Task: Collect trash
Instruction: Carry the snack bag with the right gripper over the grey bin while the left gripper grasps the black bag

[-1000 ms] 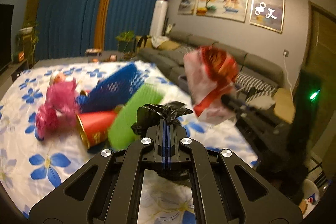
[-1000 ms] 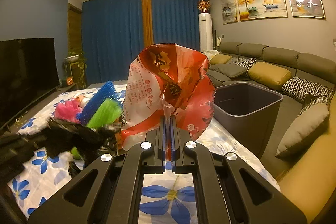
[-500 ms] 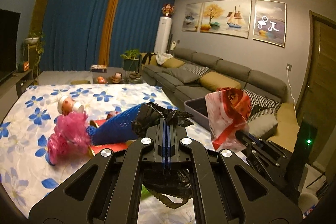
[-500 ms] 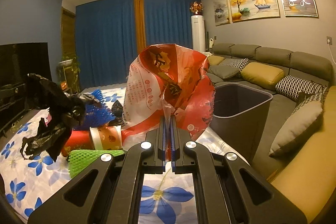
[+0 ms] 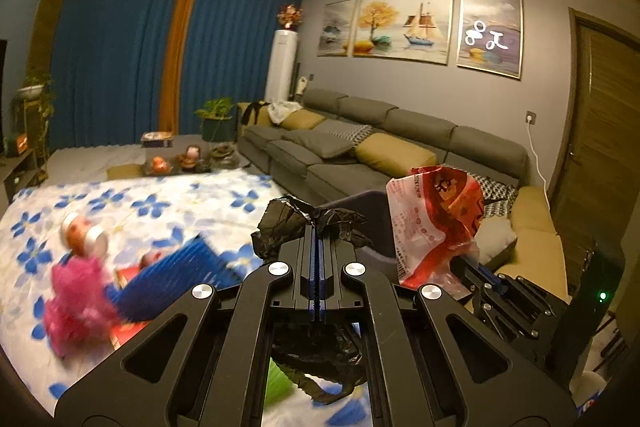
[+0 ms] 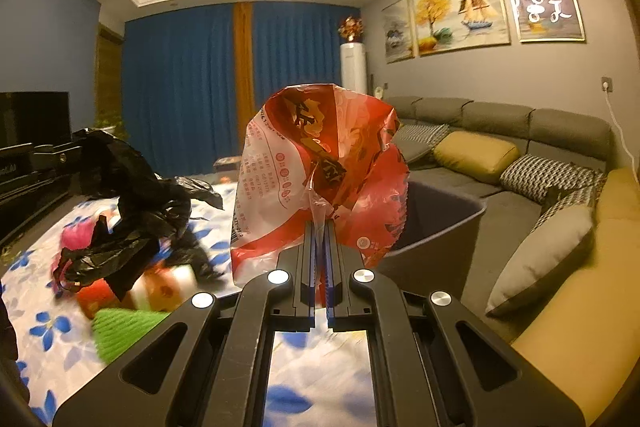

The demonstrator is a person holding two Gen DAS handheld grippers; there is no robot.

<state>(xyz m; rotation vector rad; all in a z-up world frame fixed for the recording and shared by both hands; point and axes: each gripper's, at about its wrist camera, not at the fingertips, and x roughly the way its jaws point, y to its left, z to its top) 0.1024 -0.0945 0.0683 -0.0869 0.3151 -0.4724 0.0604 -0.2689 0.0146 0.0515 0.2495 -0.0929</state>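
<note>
My left gripper (image 5: 317, 227) is shut on a crumpled black plastic bag (image 5: 288, 217), held above the flowered table; the bag also shows in the right wrist view (image 6: 132, 199). My right gripper (image 6: 319, 227) is shut on a red and white plastic wrapper (image 6: 316, 167), seen too in the left wrist view (image 5: 434, 215). A dark grey trash bin (image 6: 436, 231) stands just right of the table, behind the wrapper; its rim shows in the left wrist view (image 5: 368, 201).
On the flowered tablecloth (image 5: 168, 203) lie a pink fluffy item (image 5: 76, 303), a blue net sleeve (image 5: 168, 279), a green net sleeve (image 6: 124, 327), a red cup (image 6: 100, 291) and a small can (image 5: 84, 235). A grey sofa (image 6: 520, 163) runs along the right.
Both grippers have risen and moved right toward the bin with their loads. The table items have dropped lower in both views.
</note>
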